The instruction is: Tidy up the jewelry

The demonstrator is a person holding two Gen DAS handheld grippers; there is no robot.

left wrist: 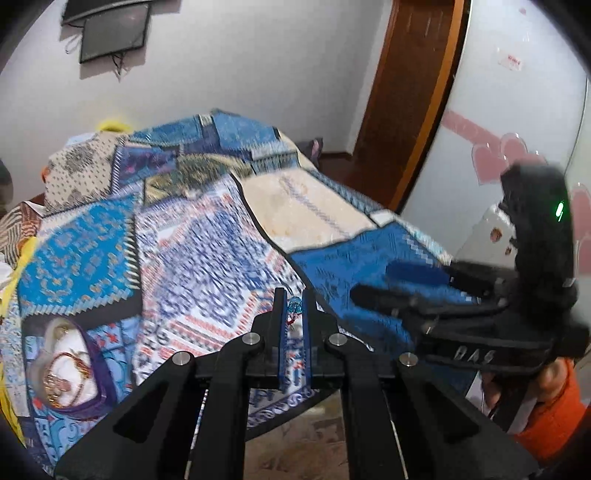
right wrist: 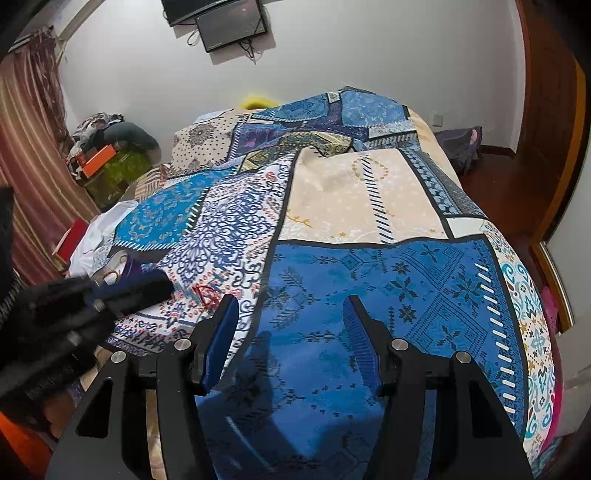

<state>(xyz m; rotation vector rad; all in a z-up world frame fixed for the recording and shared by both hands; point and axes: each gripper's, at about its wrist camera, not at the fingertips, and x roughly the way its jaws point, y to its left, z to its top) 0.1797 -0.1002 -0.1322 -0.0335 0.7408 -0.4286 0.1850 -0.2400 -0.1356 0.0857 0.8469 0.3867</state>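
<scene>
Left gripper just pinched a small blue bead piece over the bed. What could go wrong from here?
1. The left gripper holds the blue bead piece only at its fingertips; a jolt may drop it, and it would be hard to spot on the busy patterned bedspread.
2. The heart-shaped box already holds tangled jewelry; a careless drop could snag it.
3. The open right gripper hovers close by, so the two could collide.

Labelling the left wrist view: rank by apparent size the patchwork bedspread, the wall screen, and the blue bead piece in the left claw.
1. Blue patchwork bedspread
2. Dark wall-mounted screen
3. Small blue bead piece, though nearest the camera
</scene>
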